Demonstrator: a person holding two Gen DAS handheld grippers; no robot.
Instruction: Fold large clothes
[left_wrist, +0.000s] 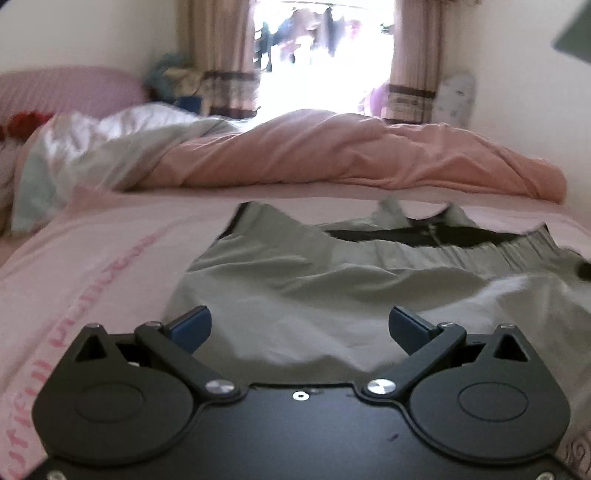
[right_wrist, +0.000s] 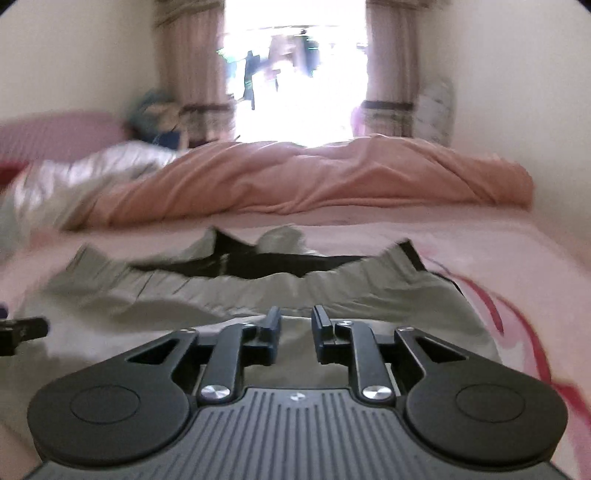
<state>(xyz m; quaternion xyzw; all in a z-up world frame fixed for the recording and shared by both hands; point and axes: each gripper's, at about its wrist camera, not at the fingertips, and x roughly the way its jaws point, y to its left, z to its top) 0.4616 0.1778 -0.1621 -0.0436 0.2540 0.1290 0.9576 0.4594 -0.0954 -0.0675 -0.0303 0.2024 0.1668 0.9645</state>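
garment: grey-green jacket (left_wrist: 295, 280) | state: rumpled, spread flat, gathered elastic hem facing the camera | opening: black lining showing, zip visible | place: lying on the pink bedsheet (left_wrist: 110, 251)

The grey-green garment with a dark lining (left_wrist: 295, 280) runs under the black body of the left hand-held gripper (left_wrist: 299, 328), so its near part is hidden; its right side is cut off by the frame. In the right wrist view its gathered edge (right_wrist: 207, 284) is smeared by blur. Shapes hanging in the bright window (left_wrist: 317, 33) are too washed out to identify. Pink lettering on the pale pink bed sheet (left_wrist: 92, 280) is unreadable.
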